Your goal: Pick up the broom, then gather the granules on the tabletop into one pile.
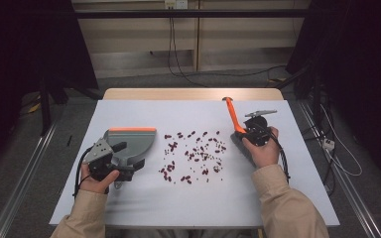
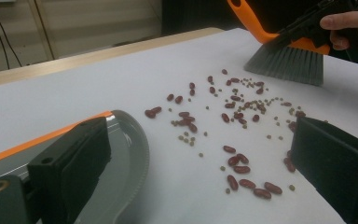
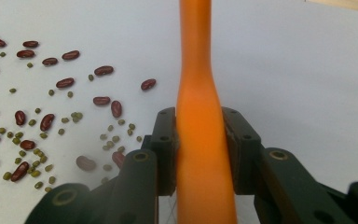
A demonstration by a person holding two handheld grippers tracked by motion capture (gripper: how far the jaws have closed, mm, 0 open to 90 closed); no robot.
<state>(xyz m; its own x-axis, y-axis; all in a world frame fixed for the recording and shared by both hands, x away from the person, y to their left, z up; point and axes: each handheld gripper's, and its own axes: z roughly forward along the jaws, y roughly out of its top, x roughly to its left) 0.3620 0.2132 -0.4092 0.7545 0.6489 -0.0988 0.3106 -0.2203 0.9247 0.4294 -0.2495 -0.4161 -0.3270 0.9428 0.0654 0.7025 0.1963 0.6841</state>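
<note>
Red kidney beans and small green beans [image 1: 194,153] lie scattered mid-table. Our right hand-held gripper [image 3: 200,149] is clamped on the orange-handled grey brush [image 2: 286,63] near the right edge; left hand-held gripper [image 1: 110,159] grips the grey orange-edged dustpan [image 1: 135,141], mouth facing beans for sweeping.

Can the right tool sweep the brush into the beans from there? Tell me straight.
Probably yes. The right tool is shut on the brush, whose bristles sit at the beans' far edge, with bare table between and the dustpan waiting opposite.
</note>
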